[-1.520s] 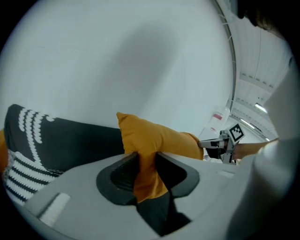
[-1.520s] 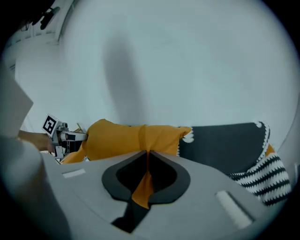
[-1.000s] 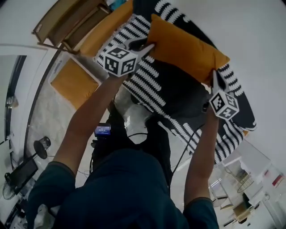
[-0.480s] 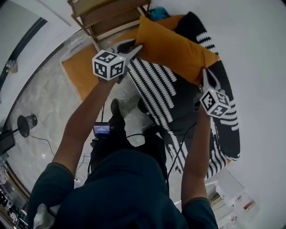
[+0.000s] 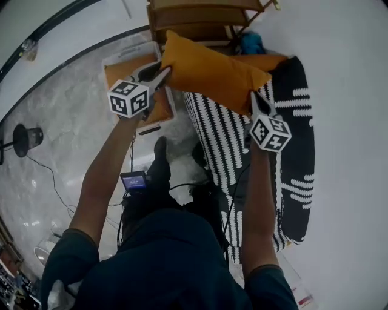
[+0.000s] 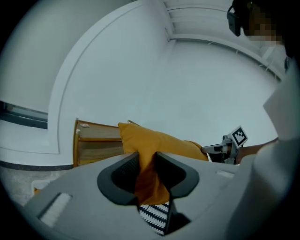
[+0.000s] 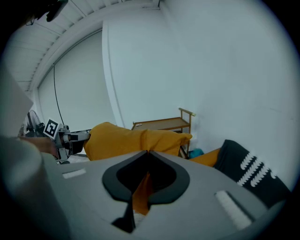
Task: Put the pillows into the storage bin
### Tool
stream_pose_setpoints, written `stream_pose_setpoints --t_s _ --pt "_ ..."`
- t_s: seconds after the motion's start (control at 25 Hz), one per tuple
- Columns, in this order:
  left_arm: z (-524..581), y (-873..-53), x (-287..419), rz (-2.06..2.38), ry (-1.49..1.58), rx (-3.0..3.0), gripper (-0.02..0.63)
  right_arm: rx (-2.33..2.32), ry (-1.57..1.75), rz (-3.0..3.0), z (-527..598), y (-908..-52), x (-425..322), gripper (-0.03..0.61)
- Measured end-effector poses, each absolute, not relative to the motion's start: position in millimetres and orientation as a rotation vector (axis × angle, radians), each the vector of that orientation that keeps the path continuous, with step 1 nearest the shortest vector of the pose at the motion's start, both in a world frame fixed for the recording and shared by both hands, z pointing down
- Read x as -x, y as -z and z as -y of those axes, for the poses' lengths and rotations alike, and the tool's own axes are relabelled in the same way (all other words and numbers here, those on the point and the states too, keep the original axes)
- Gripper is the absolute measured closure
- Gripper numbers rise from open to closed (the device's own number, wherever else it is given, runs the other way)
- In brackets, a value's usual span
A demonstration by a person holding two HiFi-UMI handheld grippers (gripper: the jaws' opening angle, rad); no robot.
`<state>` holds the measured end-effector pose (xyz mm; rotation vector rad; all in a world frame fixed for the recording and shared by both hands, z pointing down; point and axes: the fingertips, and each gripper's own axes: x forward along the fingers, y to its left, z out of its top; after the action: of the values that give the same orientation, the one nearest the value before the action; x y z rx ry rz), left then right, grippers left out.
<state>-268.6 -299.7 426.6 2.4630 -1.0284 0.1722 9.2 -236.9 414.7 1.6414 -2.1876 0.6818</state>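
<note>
An orange pillow (image 5: 209,69) hangs in the air between both grippers. My left gripper (image 5: 159,75) is shut on its left corner, and my right gripper (image 5: 253,100) is shut on its right corner. Below the left gripper stands the white storage bin (image 5: 115,59) with another orange pillow (image 5: 160,109) inside. In the left gripper view the jaws (image 6: 147,157) pinch orange fabric of the pillow (image 6: 159,140). In the right gripper view the jaws (image 7: 146,157) clamp a thin fold of the pillow (image 7: 136,140). A third orange pillow (image 5: 270,60) lies on the striped seat.
A black and white striped seat (image 5: 224,133) stretches along the right. A wooden shelf unit (image 5: 194,18) stands against the wall behind the bin. A teal object (image 5: 250,42) lies beside it. On the marble floor are cables, a small screen (image 5: 134,180) and a black stand (image 5: 24,136).
Both grippers have carried the orange pillow left, off the striped seat toward the white bin. The bin now lies under the left gripper. Both grips held.
</note>
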Motion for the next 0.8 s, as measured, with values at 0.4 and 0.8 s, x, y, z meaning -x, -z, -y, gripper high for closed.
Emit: stream_pose_setpoints --t_s 0.4,0.8 --pt "296 -507 452 1.265 -0.169 -2.214 0.502 -1.339 -0.744 2.22 302 -502 165 0.56" --pt "262 -613 558 1.389 -0.21 -1.938 0.505 -1.068 -0.836 2.147 318 -625 276 0.56"
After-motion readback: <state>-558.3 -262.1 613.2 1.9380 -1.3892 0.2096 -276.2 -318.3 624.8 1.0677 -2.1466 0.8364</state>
